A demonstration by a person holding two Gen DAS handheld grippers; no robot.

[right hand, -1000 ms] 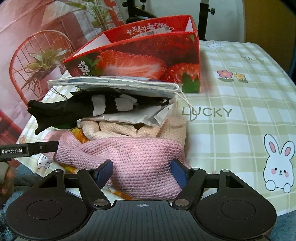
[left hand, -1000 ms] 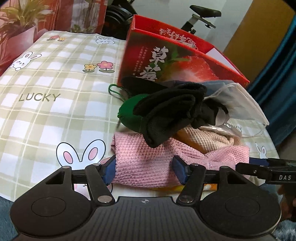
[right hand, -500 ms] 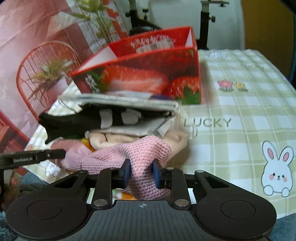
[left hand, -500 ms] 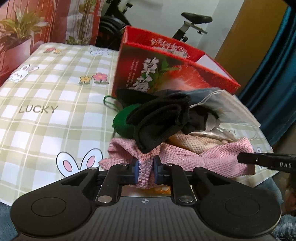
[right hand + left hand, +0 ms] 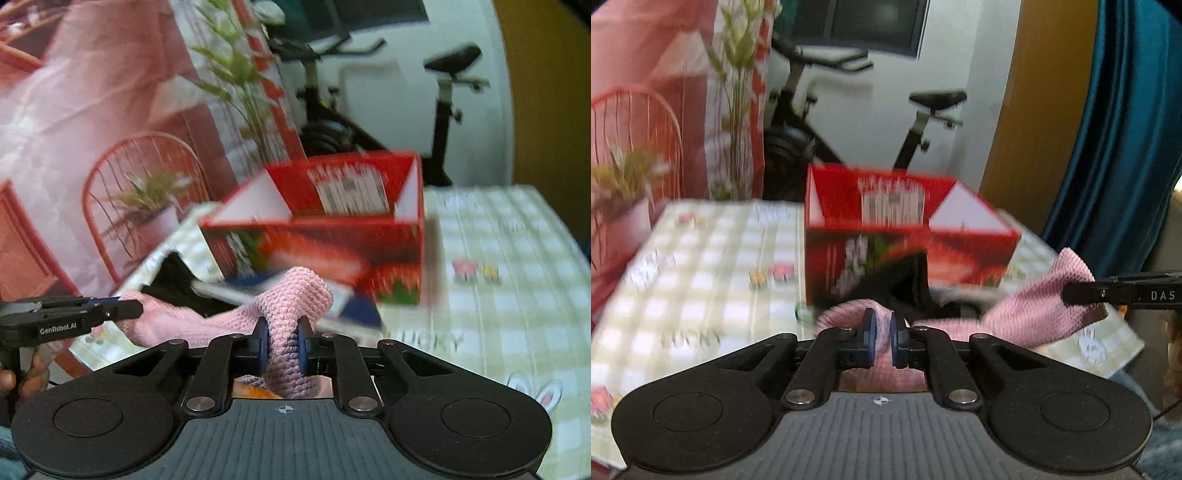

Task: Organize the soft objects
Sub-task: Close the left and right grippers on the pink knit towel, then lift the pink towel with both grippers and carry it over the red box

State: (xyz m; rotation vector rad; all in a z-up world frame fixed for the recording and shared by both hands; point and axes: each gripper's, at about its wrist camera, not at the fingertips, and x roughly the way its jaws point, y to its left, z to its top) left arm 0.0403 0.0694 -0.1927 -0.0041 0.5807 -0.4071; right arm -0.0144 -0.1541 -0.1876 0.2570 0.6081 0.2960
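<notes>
Both claws have closed and risen since a second ago: the left claw (image 5: 881,338) and right claw (image 5: 283,341) each pinch an end of the pink knitted cloth (image 5: 291,306), lifted off the table (image 5: 517,258). Ahead of both claws stands the red box (image 5: 912,251), open-topped; checked cloth lies bare right of the right claw.

The right gripper (image 5: 282,343) is clamped on a bunched fold of the pink cloth (image 5: 291,299), its blue pads (image 5: 263,341) pressed into the knit after closing in on it. The cloth stretches left to the left gripper (image 5: 122,308), which pinches its other end. Behind the cloth lie a black item (image 5: 173,277) and a blurred blue-and-white flat piece (image 5: 354,306). The red box (image 5: 325,236) stands open on the checked tablecloth (image 5: 517,280), toward its far edge.
</notes>
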